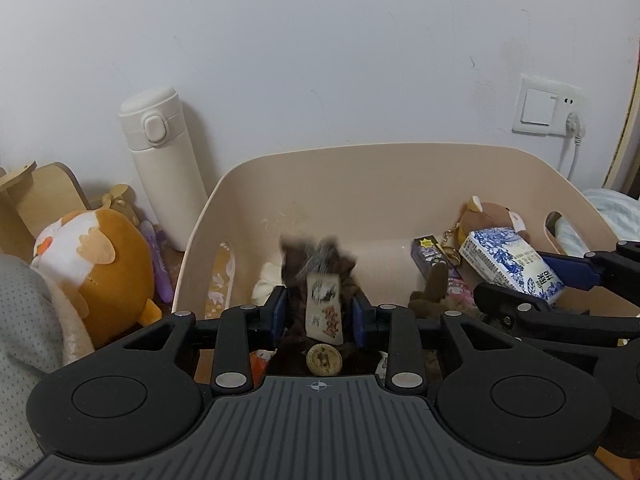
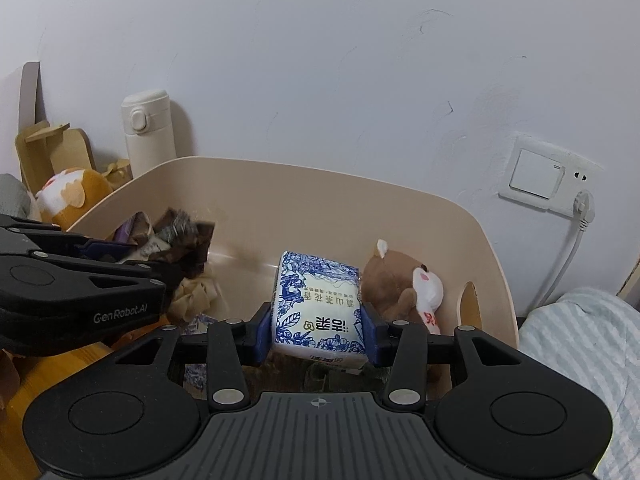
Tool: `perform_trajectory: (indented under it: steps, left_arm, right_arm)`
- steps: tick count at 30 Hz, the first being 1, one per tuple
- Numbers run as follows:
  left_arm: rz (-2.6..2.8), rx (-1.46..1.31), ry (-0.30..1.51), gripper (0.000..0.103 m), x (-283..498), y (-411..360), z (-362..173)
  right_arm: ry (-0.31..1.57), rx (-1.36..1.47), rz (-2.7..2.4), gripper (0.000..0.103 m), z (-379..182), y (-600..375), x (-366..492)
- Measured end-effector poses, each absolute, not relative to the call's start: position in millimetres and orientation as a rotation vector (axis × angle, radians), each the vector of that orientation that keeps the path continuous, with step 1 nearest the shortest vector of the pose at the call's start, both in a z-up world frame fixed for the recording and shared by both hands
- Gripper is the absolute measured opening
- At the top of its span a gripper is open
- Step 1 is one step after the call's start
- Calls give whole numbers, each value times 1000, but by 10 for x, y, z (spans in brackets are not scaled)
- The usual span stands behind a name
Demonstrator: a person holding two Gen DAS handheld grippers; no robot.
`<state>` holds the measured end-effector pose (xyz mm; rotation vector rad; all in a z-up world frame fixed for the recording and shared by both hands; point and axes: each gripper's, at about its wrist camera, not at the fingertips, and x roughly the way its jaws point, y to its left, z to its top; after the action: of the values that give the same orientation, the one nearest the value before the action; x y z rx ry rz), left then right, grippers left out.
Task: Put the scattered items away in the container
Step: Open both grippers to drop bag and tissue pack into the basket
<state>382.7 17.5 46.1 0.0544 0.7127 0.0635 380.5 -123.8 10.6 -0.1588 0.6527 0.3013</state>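
My left gripper (image 1: 319,312) is shut on a dark brown plush toy (image 1: 316,268) with a paper tag, held over the front of the beige container (image 1: 360,168). My right gripper (image 2: 316,326) is shut on a blue-and-white tissue pack (image 2: 316,304), held over the container's (image 2: 280,184) right side. The tissue pack also shows in the left wrist view (image 1: 508,264), as does the right gripper (image 1: 560,284). A brown bear plush (image 2: 404,284) lies inside at the right. A dark blue box (image 1: 430,256) and a cream cloth item (image 1: 266,284) lie inside too.
A cream thermos (image 1: 164,164) stands against the wall left of the container. An orange-and-white plush (image 1: 100,264), a purple pen (image 1: 160,264) and wooden pieces (image 1: 36,196) lie at the left. A wall switch and socket with plugged cable (image 1: 552,110) is at the right, striped bedding (image 2: 580,348) below.
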Motion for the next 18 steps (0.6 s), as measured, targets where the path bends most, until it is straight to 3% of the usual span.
perform_trajectory:
  steps: [2,9,13,18]
  left_arm:
    - [62,59,706,38,3816,172,472]
    - [71,64,685,64,3744,154,570]
    - [71,56,672,68,3682,154,641]
    - [64,64,651,71,3554,105,733]
  right_arm:
    - [654,-163,299,42,118,-1236,3802]
    - [640,-156,292,66,225,-1267,3727]
    - [603,-155,283,76,330,-1324,3638]
    - [570,-130,275,77,442,-1449,3520]
